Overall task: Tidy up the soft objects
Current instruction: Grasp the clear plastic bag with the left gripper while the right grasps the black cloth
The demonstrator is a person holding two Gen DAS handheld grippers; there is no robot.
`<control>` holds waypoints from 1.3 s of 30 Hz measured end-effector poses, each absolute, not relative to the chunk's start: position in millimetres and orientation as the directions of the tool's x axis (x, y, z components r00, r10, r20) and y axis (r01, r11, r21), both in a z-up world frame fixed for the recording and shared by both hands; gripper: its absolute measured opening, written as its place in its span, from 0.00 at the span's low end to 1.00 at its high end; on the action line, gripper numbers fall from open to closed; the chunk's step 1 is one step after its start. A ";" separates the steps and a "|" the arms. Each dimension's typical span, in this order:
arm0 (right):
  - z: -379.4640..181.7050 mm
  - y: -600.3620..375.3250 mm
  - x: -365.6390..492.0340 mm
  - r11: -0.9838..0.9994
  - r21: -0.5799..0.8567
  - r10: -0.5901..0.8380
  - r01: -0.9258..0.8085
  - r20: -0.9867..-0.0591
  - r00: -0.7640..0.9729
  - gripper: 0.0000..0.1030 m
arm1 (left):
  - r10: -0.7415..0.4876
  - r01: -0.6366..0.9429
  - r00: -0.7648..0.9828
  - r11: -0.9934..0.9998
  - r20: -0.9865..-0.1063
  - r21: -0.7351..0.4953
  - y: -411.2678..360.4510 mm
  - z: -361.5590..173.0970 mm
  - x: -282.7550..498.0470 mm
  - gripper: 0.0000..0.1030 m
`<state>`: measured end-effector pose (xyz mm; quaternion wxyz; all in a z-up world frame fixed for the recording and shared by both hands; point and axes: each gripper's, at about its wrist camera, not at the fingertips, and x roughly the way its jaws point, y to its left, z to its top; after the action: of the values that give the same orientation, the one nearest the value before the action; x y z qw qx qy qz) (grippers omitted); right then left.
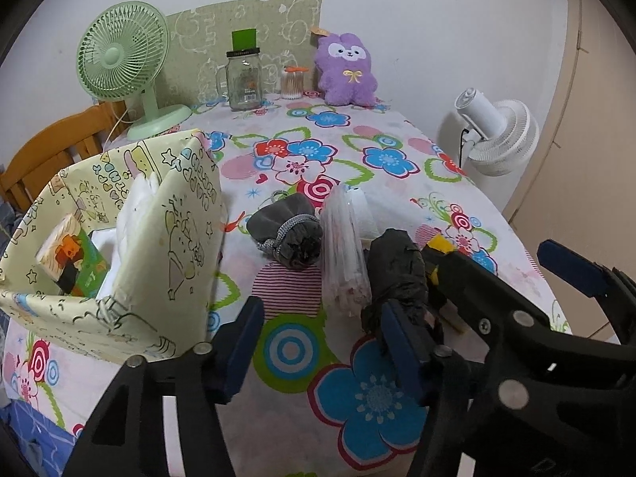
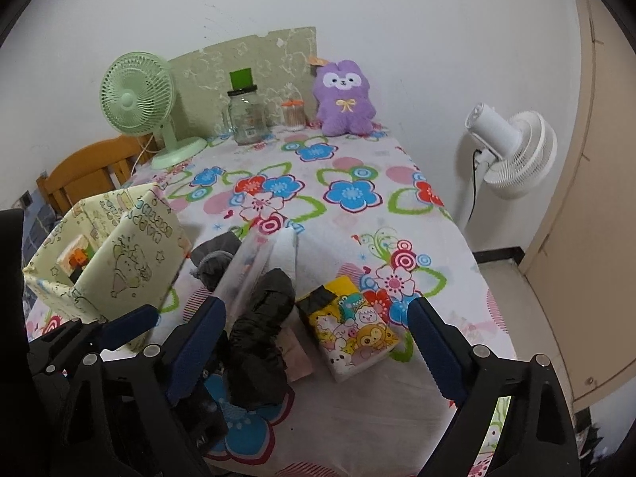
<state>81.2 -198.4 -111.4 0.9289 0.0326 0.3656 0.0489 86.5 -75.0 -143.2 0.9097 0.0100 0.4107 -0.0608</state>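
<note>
Tongs: left gripper [image 1: 322, 342], right gripper [image 2: 318, 342] both wide apart, holding nothing; one black bundle [image 2: 258, 342], possibly cloth.

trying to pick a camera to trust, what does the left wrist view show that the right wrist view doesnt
Only the left wrist view shows the white stuff inside the paper box and the gray pouch in full. Only the right wrist view shows the cartoon tissue pack in full, plus a pink cloth. Both show the black bundle, the clear plastic roll, the purple plush, and both grippers open: left, right.
</note>
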 end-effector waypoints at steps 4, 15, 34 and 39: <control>-114.9 -199.6 86.6 0.991 0.113 0.127 -0.067 -0.686 0.717 0.92 | -0.083 0.105 0.656 0.994 -0.750 -0.018 -75.6 -145.1 92.1 0.57; -134.7 -187.4 107.8 0.975 0.187 0.219 -0.117 -0.745 0.630 0.67 | -0.067 0.119 0.640 0.993 -0.765 0.012 -79.8 -154.0 101.3 0.54; -135.0 -180.2 117.8 0.956 0.240 0.295 -0.170 -0.768 0.569 0.21 | -0.085 0.106 0.623 0.994 -0.778 -0.023 -79.1 -152.6 103.8 0.54; -121.5 -187.0 118.1 0.959 0.229 0.284 -0.167 -0.745 0.603 0.21 | -0.085 0.105 0.638 0.994 -0.765 -0.023 -85.2 -143.5 108.2 0.54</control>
<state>118.1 -187.0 -121.5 0.8927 0.0681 0.4272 0.1263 108.2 -85.2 -143.5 0.9050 0.0120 0.4220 -0.0525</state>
